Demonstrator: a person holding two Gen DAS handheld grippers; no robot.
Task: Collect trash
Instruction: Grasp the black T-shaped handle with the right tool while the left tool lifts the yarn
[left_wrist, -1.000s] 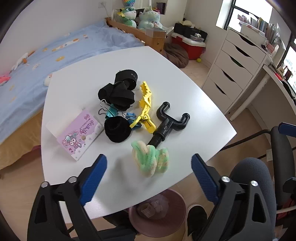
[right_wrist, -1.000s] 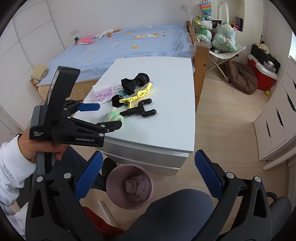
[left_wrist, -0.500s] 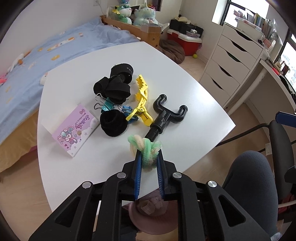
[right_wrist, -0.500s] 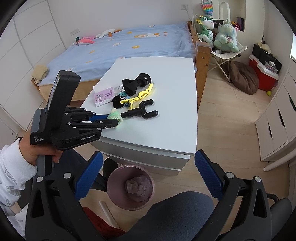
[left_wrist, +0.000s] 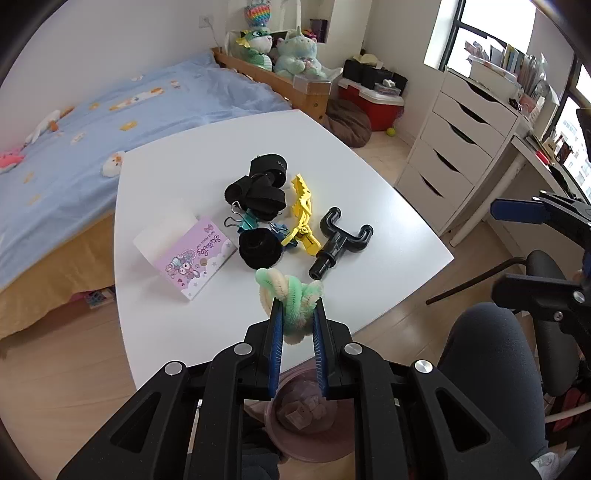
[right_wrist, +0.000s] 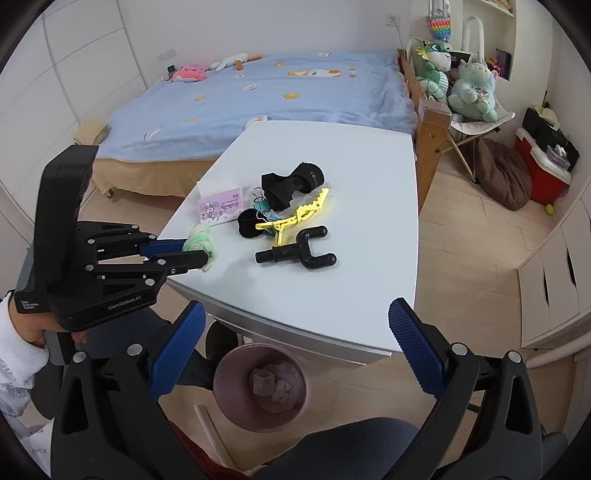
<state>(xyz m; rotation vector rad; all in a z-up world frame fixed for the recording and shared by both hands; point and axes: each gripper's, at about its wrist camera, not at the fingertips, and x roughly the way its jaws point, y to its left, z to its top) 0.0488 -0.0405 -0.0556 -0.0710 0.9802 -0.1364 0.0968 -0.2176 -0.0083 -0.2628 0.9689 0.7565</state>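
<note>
Nearby, white table (left_wrist: 388, 206) beside blue bed (left_wrist: 110, 122).

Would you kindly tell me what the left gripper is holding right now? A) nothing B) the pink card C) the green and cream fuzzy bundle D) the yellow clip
C: the left gripper is shut on the fuzzy bundle at the table edge, while the yellow clip and pink card lie on the table.

Bare table (right_wrist: 351, 166) on far half and right side. Centre crowded: black pouch (left_wrist: 264, 190), yellow clip (left_wrist: 303, 219), black handle (left_wrist: 338, 243), card (left_wrist: 197, 256). Bin (right_wrist: 260, 386) below near edge, open above.
</note>
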